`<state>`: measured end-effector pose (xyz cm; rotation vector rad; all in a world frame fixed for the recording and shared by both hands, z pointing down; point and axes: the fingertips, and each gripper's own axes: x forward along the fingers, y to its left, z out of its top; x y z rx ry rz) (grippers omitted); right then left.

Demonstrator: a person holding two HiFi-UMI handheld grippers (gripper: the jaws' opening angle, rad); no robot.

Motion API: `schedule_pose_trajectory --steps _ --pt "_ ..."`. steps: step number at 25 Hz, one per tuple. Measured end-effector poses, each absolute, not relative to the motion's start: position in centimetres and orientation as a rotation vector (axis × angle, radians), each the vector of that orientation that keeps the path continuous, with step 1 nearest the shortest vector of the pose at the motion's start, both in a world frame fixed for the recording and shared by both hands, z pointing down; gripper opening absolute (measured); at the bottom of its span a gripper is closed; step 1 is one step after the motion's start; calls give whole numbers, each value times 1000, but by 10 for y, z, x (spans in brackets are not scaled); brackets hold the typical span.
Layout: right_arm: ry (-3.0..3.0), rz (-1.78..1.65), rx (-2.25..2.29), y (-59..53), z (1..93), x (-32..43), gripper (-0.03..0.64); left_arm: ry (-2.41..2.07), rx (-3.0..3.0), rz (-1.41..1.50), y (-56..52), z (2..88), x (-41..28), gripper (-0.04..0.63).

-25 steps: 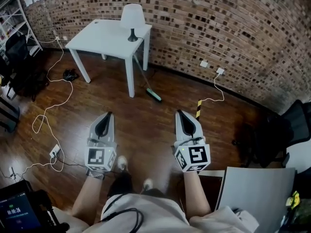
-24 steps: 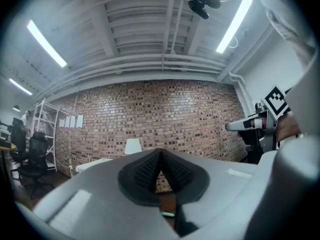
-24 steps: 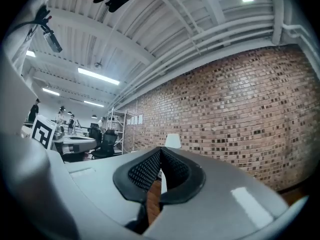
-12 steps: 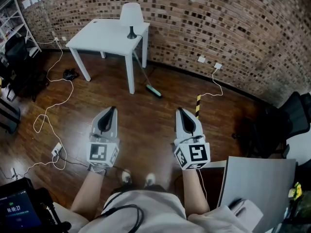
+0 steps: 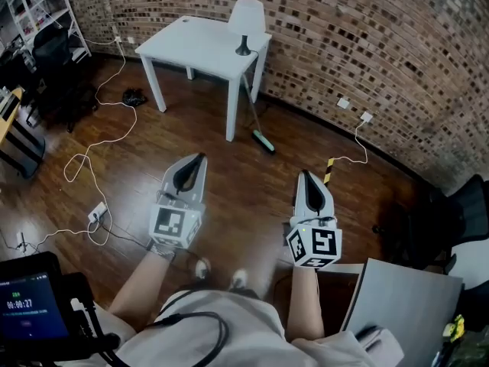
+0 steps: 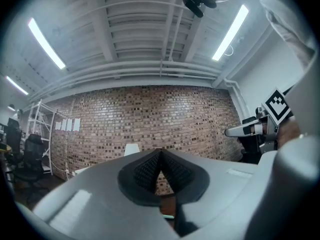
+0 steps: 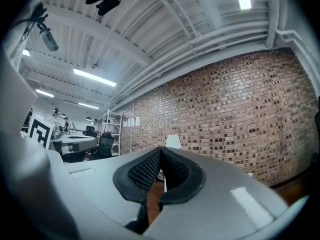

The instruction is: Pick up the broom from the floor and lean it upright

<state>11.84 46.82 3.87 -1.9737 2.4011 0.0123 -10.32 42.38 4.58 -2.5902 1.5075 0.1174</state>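
- Left gripper (image 5: 195,167) and right gripper (image 5: 309,186) have edged nearer the table (image 5: 200,43), jaws together, empty.
- Open floor (image 5: 237,178) lies before the table.
- Broom (image 5: 254,113): thin handle slanting against the table's right side, green head on the floor.

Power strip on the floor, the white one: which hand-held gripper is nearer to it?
Left. The power strip lies out to the left of the left hand-held gripper; the right hand-held gripper is farther off, on the other side of the left one.

broom (image 5: 263,140), teal head on wooden floor (image 5: 244,183), thin handle leaning against white table (image 5: 191,40)
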Motion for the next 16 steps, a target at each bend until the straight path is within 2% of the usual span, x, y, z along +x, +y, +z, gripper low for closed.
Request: schedule_pose_trajectory --steps 16 --pt "2417 0 -1944 462 43 99 11 1535 -2577 98 429 50 -126 2"
